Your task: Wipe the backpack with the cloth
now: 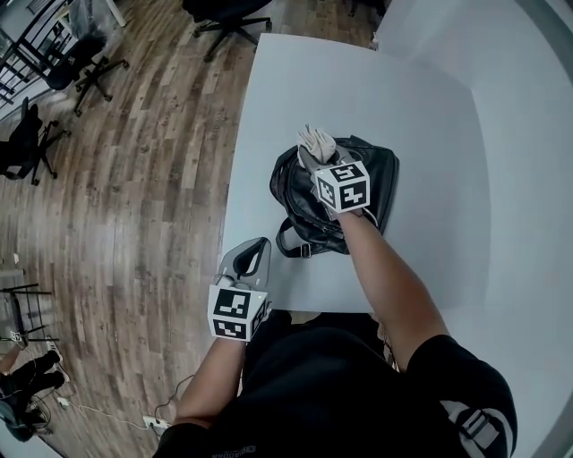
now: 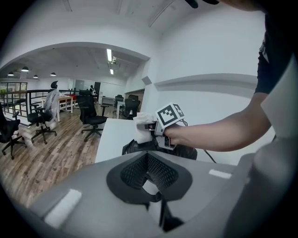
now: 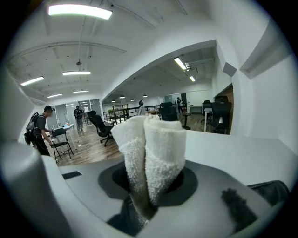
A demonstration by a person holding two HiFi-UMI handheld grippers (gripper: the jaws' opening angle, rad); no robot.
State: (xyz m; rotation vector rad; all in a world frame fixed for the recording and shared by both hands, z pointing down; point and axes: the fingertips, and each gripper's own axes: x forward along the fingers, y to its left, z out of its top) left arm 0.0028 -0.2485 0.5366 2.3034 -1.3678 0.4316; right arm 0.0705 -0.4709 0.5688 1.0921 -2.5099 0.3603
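A black leather backpack (image 1: 309, 215) lies on the white table (image 1: 421, 134), its strap loop toward the front edge. My right gripper (image 1: 315, 154) hovers over the bag's far left part, shut on a folded white cloth (image 1: 317, 140) that sticks up beyond the jaws. In the right gripper view the cloth (image 3: 153, 148) fills the middle, clamped in that gripper (image 3: 148, 188). My left gripper (image 1: 260, 247) is shut on nothing at the table's front left corner, apart from the bag. In the left gripper view, beyond the left gripper (image 2: 149, 179), I see the backpack (image 2: 132, 148), the cloth (image 2: 141, 128) and the right gripper (image 2: 150, 126).
Black office chairs stand on the wooden floor at the left (image 1: 81, 67) and at the table's far end (image 1: 228, 16). A white wall (image 1: 537, 134) runs along the table's right side. A person with a backpack (image 3: 39, 128) stands far off in the office.
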